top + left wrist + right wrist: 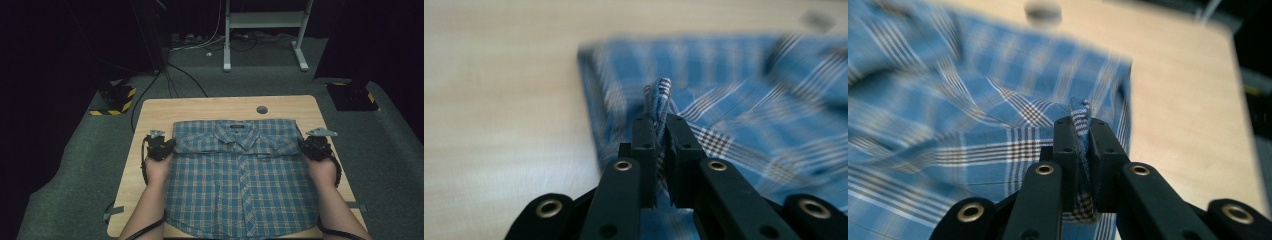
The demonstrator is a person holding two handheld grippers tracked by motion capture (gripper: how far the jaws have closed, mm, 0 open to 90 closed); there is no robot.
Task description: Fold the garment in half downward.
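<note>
Folding step: each hand-held gripper, left (167, 145) and right (306, 145), pinches a shoulder fold of the blue plaid cotton shirt (242, 185) ahead of its jaws. Next move likely calls for lifting both folds evenly above the pale wooden surface (200, 106).

Your forearms reach forward side by side, your left gripper (167, 145) and right gripper (303, 143) each clamped shut, jaws pointing inward.

You have a blue plaid shirt (240, 185) lying front up and buttoned on the table (200, 107), collar toward the far edge, hem at the near edge. At each shoulder edge a pinch of its cloth stands lifted in a small fold.
</note>
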